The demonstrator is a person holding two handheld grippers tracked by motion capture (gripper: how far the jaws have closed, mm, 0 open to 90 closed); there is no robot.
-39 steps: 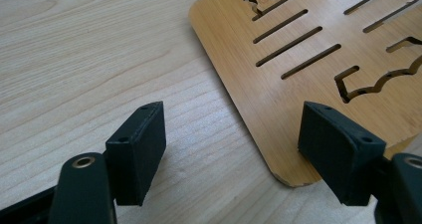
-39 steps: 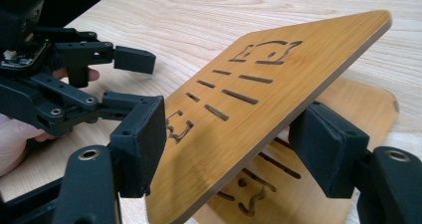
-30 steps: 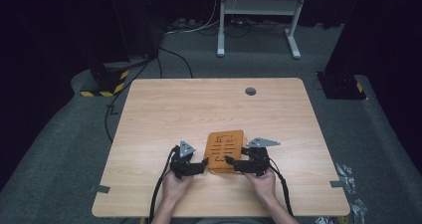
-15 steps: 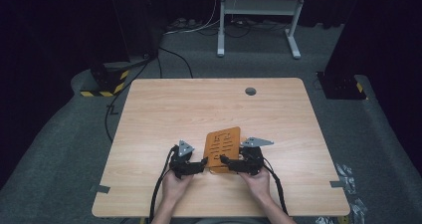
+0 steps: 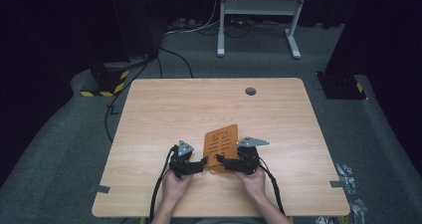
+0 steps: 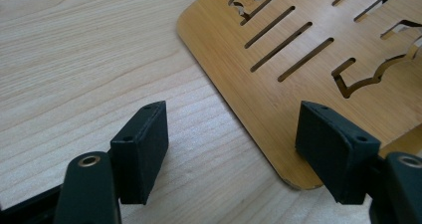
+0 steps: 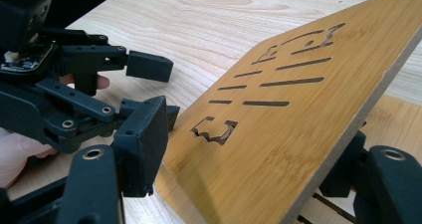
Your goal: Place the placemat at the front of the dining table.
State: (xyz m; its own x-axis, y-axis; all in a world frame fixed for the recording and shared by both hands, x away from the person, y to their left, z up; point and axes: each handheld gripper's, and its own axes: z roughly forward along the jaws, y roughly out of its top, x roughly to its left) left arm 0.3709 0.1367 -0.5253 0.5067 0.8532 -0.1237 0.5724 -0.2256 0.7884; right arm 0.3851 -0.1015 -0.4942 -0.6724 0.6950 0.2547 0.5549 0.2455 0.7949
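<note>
An orange bamboo board (image 5: pixel 222 143) with cut slots lies on the wooden table (image 5: pixel 199 99) near its front edge. My left gripper (image 5: pixel 202 161) stands open at the board's near left corner (image 6: pixel 278 149); its right jaw rests over that corner and its left jaw over bare table (image 6: pixel 74 59). My right gripper (image 5: pixel 220 159) is open at the board's near edge. In the right gripper view the board's top panel (image 7: pixel 298 114) tilts up between the jaws of the right gripper (image 7: pixel 244 159), with a lower bamboo layer (image 7: pixel 393 117) under it. The left gripper (image 7: pixel 159 89) faces it closely.
A round grey grommet (image 5: pixel 250 91) sits in the table near the far edge. Cables trail from both grippers over the front edge. Tape tabs (image 5: pixel 99 188) mark the table's front corners. A white stand frame (image 5: pixel 259 20) and floor cables lie beyond the table.
Both grippers have edged slightly closer to the board's near edge; the right gripper has shifted a little to the left. The board stays in place.
</note>
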